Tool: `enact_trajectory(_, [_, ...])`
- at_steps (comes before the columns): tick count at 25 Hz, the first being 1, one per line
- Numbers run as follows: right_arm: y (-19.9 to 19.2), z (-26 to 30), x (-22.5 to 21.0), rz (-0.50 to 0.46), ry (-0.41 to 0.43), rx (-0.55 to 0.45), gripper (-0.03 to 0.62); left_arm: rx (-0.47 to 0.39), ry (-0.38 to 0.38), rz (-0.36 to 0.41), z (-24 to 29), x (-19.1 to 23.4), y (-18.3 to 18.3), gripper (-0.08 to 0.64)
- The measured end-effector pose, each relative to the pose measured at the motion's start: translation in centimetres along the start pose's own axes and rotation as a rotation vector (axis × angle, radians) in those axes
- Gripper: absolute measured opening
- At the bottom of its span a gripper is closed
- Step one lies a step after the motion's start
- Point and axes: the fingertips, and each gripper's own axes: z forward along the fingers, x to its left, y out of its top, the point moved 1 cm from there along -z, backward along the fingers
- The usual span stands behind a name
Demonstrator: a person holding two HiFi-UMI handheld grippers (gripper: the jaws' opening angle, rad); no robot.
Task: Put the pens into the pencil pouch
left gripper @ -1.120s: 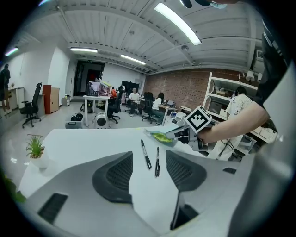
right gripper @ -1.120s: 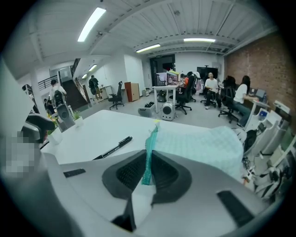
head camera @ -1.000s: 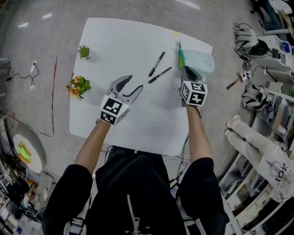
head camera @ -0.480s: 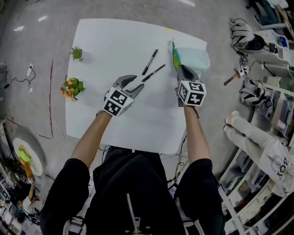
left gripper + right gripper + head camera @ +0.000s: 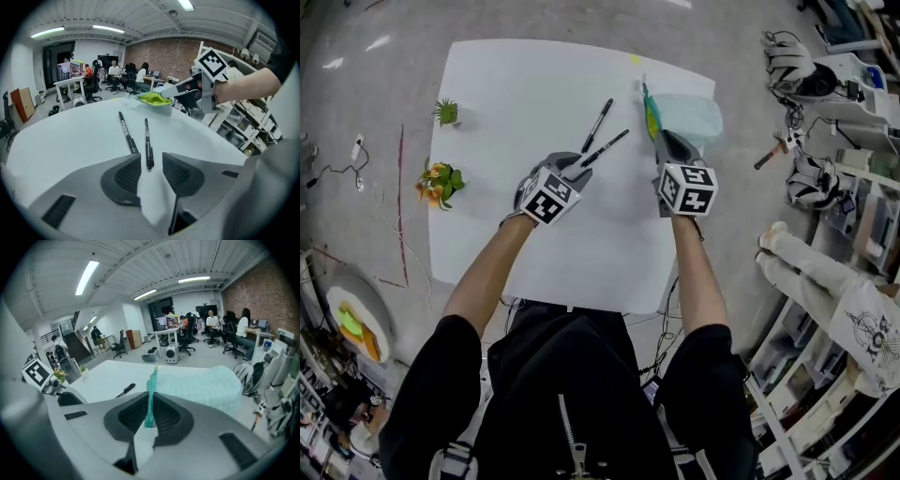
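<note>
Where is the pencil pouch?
Head view: the pencil pouch lies at the table's far right, edge clamped in the right tongs, pens to its left.

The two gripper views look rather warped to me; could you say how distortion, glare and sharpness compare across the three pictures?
Left gripper view: strong fisheye, dark corners, table bowed, pens sharp. Right gripper view: same fisheye, ceiling lights blown out, pouch crisp. Head view: milder bending, bright table, soft shadows.

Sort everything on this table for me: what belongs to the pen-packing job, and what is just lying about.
Job: nearer pen, second pen, pencil pouch; left gripper, fingers just closing around the nearer pen, not yet pressing; right gripper, shut on the pouch's edge.

Lying about: small potted plant, flower bunch.
</note>
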Motion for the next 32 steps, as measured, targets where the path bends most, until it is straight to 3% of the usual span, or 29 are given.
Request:
enact_trajectory(11, [-0.2,0.1,0.0,0.020,0.008,-0.001,0.040,0.064,0.046,0.059,1.4,0.6,-0.9,0.077])
enact_trajectory(18, [-0.4,0.0,-0.2,0.027,0.007,0.000,0.040,0.054,0.033,0.075,1.2,0.6,-0.9,0.069])
enact_trajectory(32, [0.0,-0.8,-0.4,0.040,0.004,-0.005,0.040,-0.015,-0.019,0.201,-1.3,1.9,4.2,0.069])
